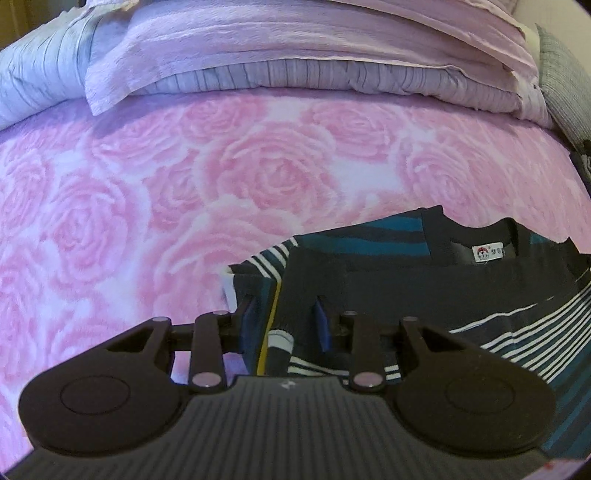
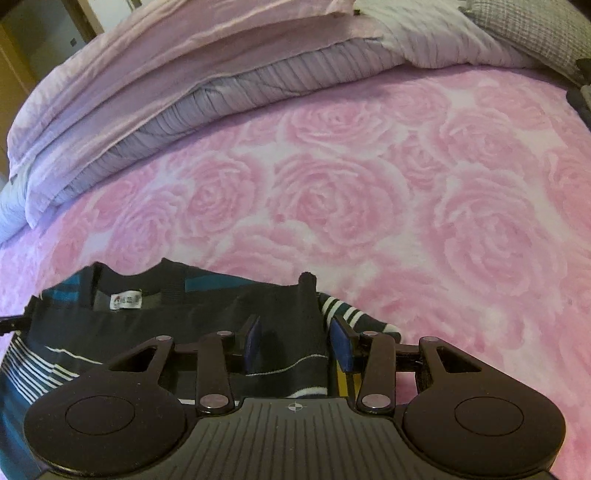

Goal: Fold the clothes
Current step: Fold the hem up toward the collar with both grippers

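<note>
A dark sweater (image 1: 406, 280) with teal bands and white stripes lies on the pink rose bedspread (image 1: 221, 184), collar and white neck label (image 1: 488, 252) facing up. My left gripper (image 1: 283, 325) is at its left shoulder edge, blue pads closed on a bunched fold of the knit. In the right wrist view the same sweater (image 2: 184, 317) fills the lower left, label (image 2: 126, 301) showing. My right gripper (image 2: 297, 341) is at the opposite shoulder, with a thick ridge of dark fabric pinched between its pads. Both grippers point steeply down, low over the bed.
A folded lilac quilt (image 1: 295, 48) runs along the far side of the bedspread (image 2: 369, 184). A grey checked pillow (image 2: 528, 26) lies at the far right, with a small dark object (image 1: 583, 162) at the bed's right edge. Wooden furniture (image 2: 14, 66) stands beyond the bed.
</note>
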`<state>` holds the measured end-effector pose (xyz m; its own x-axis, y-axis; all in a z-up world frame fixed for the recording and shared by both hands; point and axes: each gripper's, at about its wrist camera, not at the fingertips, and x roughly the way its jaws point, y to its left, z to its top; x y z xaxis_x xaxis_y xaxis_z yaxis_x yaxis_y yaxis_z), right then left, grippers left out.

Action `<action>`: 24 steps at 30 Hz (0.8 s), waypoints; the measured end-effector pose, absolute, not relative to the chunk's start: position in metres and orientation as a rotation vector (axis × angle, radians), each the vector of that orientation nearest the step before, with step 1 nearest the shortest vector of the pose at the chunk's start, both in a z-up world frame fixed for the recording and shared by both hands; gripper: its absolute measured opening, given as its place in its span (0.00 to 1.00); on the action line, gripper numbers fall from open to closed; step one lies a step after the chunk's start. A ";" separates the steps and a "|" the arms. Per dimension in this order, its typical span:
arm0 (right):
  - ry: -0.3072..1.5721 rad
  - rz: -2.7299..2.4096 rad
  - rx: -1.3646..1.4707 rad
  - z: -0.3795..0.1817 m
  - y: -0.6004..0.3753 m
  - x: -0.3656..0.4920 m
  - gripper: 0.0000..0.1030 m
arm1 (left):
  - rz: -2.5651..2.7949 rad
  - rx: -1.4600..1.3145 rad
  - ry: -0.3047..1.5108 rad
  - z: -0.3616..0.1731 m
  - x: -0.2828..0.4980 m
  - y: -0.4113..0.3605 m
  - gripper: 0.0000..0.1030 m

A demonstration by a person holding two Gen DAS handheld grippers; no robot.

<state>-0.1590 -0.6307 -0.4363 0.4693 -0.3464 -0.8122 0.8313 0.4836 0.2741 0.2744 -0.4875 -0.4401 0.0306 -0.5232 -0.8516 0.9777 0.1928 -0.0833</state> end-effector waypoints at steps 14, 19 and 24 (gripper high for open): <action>0.764 -0.845 0.734 -0.436 -0.629 -0.158 0.09 | -1.380 0.741 0.734 -0.431 0.254 -0.493 0.18; 0.758 -0.833 0.653 -0.435 -0.620 -0.154 0.02 | -1.351 0.763 0.740 -0.442 0.257 -0.498 0.01; 0.665 -0.855 0.576 -0.412 -0.609 -0.159 0.00 | -1.308 0.612 0.725 -0.424 0.269 -0.489 0.01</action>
